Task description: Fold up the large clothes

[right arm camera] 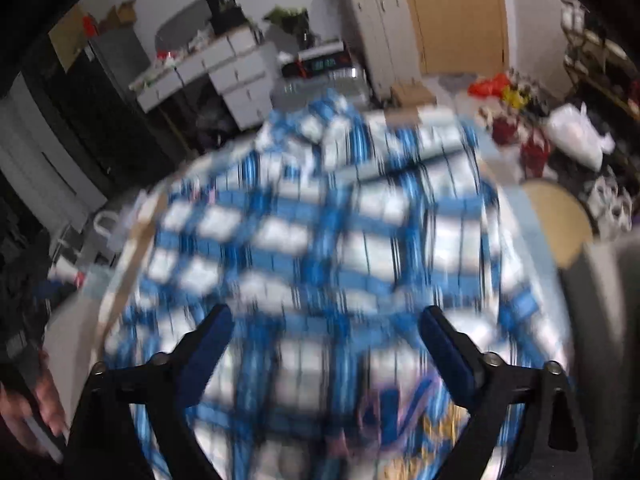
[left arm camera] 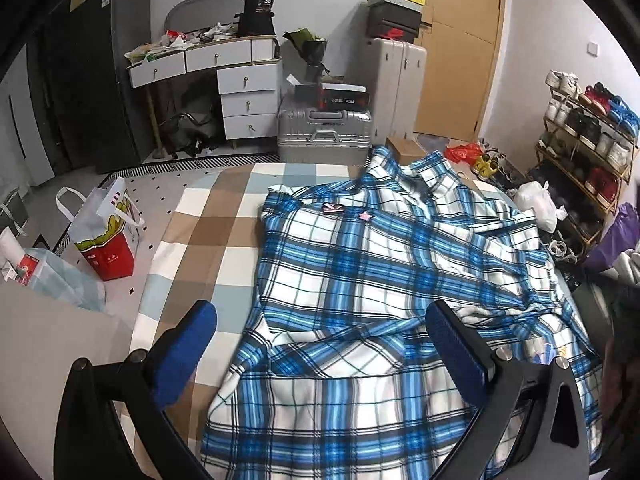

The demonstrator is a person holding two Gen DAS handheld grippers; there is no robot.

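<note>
A large blue and white plaid shirt point(left arm camera: 360, 280) lies spread and partly folded on a bed with a brown, white and blue checked sheet point(left arm camera: 208, 232). My left gripper point(left arm camera: 320, 320) is open and empty above the shirt's near part. The right wrist view is blurred by motion; it shows the same shirt point(right arm camera: 320, 240) filling the middle. My right gripper point(right arm camera: 326, 320) is open and empty above it.
Left of the bed, a red and white bag point(left arm camera: 108, 236) stands on the floor. Beyond the bed are a silver suitcase point(left arm camera: 324, 132), a white drawer desk point(left arm camera: 240, 92) and a wooden door point(left arm camera: 456, 48). A shoe rack point(left arm camera: 588, 140) stands at the right.
</note>
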